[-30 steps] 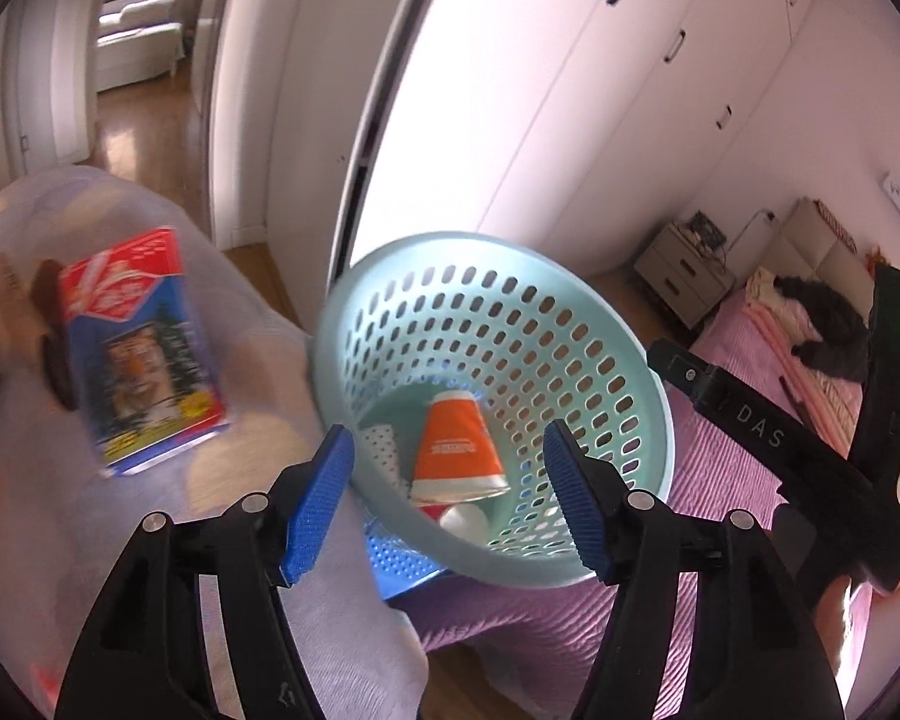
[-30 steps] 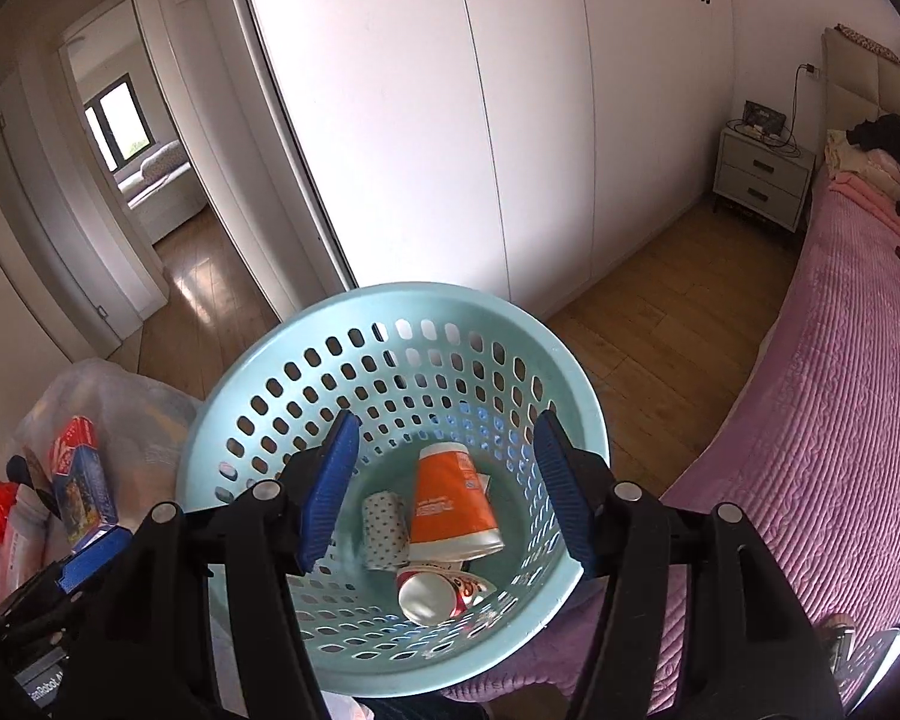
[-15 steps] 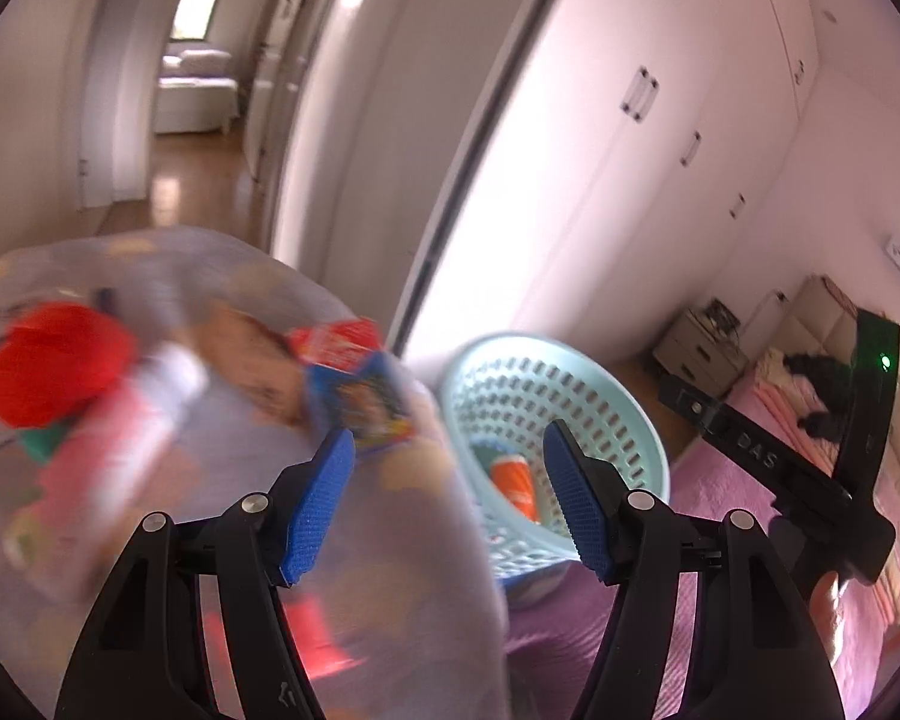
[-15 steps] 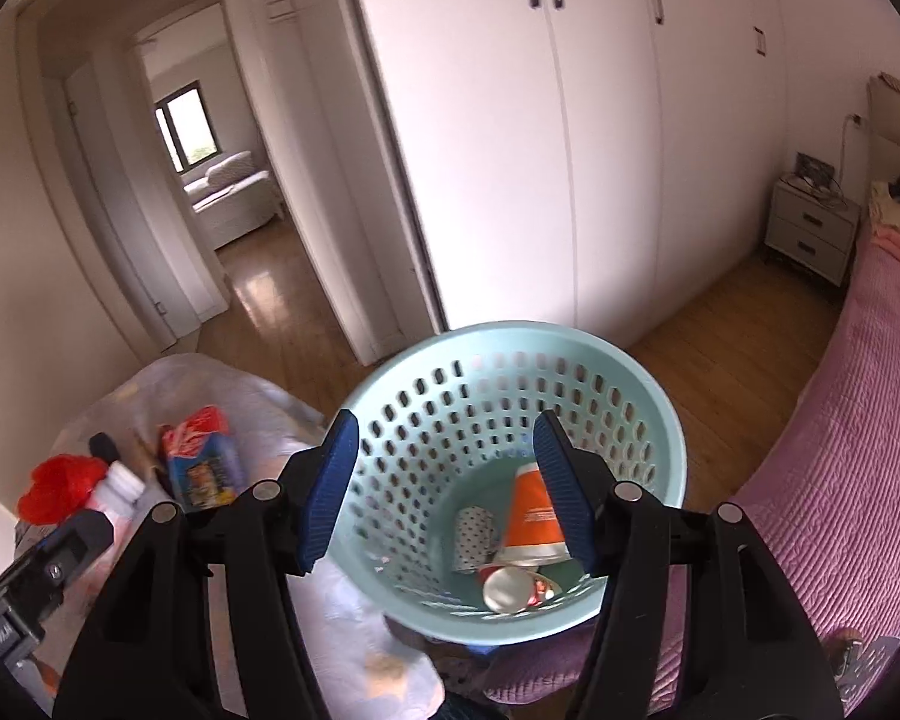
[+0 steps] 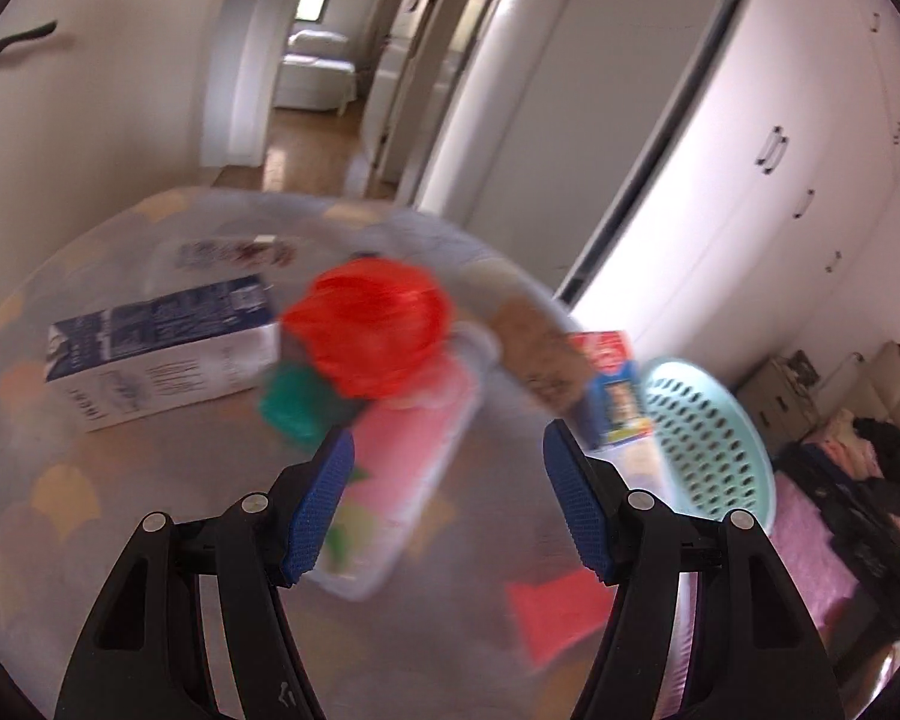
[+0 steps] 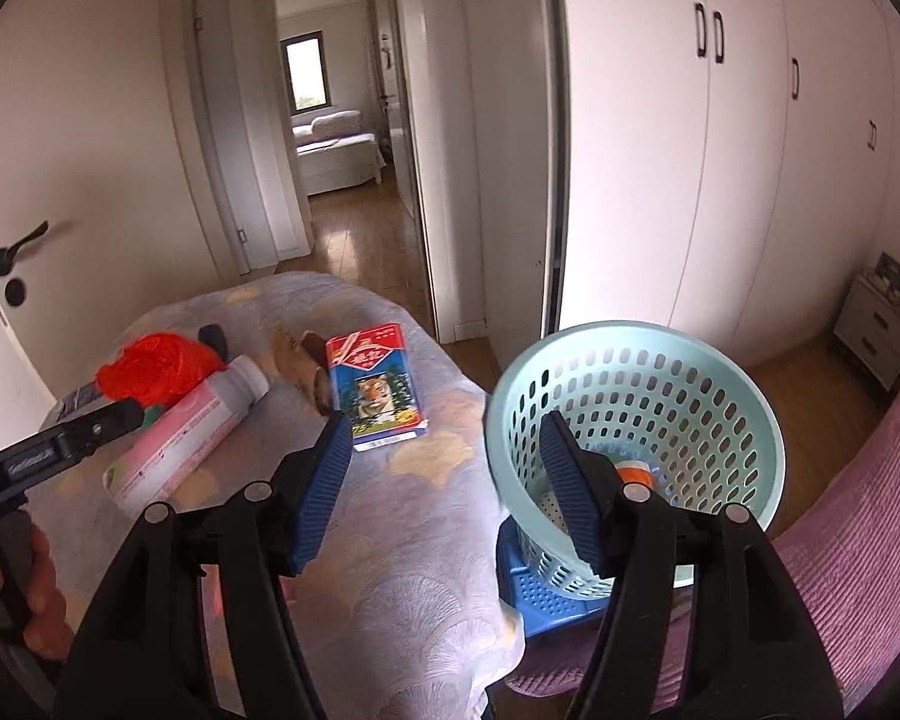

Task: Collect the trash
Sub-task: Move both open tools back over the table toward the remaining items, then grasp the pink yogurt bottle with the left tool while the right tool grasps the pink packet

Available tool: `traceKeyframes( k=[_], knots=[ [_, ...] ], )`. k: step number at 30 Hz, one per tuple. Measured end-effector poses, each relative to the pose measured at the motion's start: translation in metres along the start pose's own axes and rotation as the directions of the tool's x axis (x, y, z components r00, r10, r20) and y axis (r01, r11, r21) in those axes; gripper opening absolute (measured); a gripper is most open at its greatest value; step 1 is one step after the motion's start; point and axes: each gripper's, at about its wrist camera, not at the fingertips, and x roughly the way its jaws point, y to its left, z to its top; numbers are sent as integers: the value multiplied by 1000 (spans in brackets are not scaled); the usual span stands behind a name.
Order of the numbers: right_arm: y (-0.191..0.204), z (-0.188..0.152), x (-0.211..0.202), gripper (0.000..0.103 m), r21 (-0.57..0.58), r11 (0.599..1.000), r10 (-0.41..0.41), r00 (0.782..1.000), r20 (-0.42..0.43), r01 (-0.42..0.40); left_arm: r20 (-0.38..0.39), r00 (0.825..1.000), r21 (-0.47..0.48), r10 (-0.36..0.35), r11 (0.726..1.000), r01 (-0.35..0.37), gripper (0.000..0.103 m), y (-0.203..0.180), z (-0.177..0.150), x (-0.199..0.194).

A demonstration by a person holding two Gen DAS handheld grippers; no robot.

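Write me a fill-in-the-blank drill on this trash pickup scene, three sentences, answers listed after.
1. The orange cup lies inside the pale green ______.
2. The pink bottle lies on its ______ on the covered table.
3. The picture on the blue and red packet shows a ______.

Missing words: basket; side; tiger
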Motion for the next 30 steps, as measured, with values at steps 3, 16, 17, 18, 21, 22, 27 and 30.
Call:
traceKeyframes(
  k=[3, 16, 17, 18, 21, 22, 27, 30],
  knots=[
    [7, -5, -1, 62, -17, 1000, 21, 1000, -16, -22, -49, 999, -20, 6, 1000, -7, 64, 17, 2, 14],
    [37, -50, 22, 65, -32, 966, 245, 949, -198, -256, -108, 992, 61, 65, 996, -58, 64, 21, -7, 45],
    [37, -52, 24, 65, -25, 964, 252, 944, -211, -263, -108, 992, 77, 73, 995, -65, 64, 19, -8, 46],
    [36, -53, 26, 65, -15, 963, 259, 940, -222, -269, -109, 991, 88, 78, 994, -68, 64, 17, -9, 47],
    [29, -55, 29, 65, 23, 961, 273, 931, -243, -276, -119, 990, 101, 80, 993, -68, 60, 14, -11, 49],
    [28, -55, 30, 65, 24, 963, 265, 933, -245, -267, -123, 989, 101, 79, 993, -67, 60, 13, -11, 50],
    [30, -55, 22, 65, -3, 962, 263, 935, -238, -271, -141, 986, 119, 88, 990, -71, 58, 3, -1, 58],
    [31, -57, 18, 65, -14, 958, 275, 932, -238, -287, -154, 984, 118, 85, 991, -68, 53, 1, 1, 61]
  ],
)
